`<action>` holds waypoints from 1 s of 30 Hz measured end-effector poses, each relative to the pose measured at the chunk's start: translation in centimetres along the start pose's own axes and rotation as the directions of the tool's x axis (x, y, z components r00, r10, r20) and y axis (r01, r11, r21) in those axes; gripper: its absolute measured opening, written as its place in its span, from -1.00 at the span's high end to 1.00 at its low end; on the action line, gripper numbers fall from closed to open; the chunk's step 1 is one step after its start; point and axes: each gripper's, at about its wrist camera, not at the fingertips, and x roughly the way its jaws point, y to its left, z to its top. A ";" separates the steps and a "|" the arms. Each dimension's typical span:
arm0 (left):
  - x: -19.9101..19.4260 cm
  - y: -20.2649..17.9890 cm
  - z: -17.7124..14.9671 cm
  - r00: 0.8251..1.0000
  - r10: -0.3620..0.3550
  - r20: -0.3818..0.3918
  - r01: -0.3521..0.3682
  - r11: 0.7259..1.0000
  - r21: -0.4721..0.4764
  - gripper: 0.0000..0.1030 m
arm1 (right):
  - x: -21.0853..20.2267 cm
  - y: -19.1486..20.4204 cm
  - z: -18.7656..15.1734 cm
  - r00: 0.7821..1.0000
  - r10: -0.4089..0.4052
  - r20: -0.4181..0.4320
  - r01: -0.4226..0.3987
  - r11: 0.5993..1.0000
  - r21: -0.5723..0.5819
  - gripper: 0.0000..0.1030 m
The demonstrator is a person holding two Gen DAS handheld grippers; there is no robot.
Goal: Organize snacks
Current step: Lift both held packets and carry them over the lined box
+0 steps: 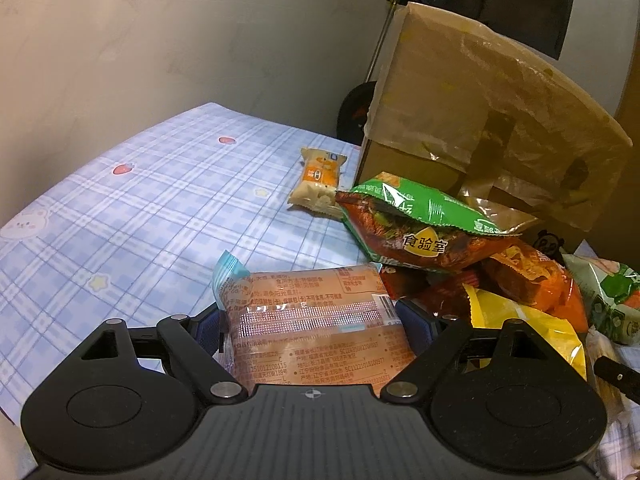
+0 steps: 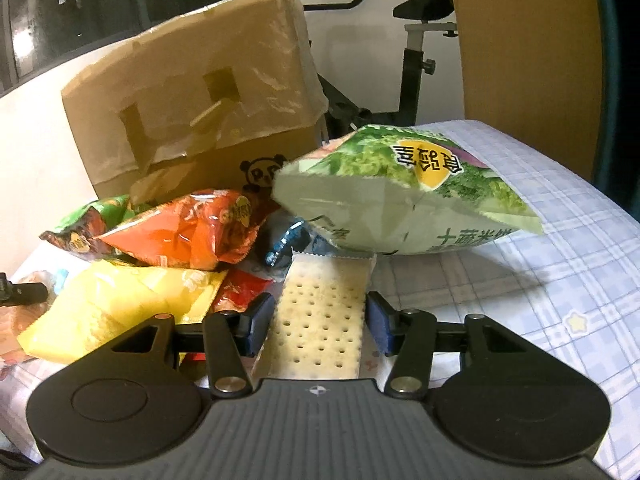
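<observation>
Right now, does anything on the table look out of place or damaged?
Yes. One small orange snack pack lies alone on the checked cloth, apart from the heap of bags beside the cardboard box. The box's torn tape hangs loose. Nothing looks spilled.

Plain white wall (image 1: pixel 120 40) behind a blue plaid tablecloth (image 1: pixel 140 200), exercise bike (image 2: pixel 412 60) and wooden panel (image 2: pixel 520 48) beyond, dark window (image 2: pixel 60 0) overhead.
</observation>
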 end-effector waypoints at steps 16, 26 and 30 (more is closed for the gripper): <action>-1.5 -0.5 0.1 0.999 -0.023 0.035 0.022 0.999 0.025 -0.70 | -1.7 1.1 0.5 0.994 0.096 0.045 -0.095 0.995 -0.028 0.01; -1.7 -0.4 0.1 0.999 -0.030 0.042 0.029 0.999 0.024 -0.70 | -1.8 1.4 0.6 0.989 0.135 0.057 -0.133 0.990 -0.043 0.01; -2.1 -0.3 0.2 0.998 -0.038 0.056 0.037 0.999 0.022 -0.70 | -2.0 1.4 0.7 0.987 0.143 0.067 -0.140 0.989 -0.047 0.01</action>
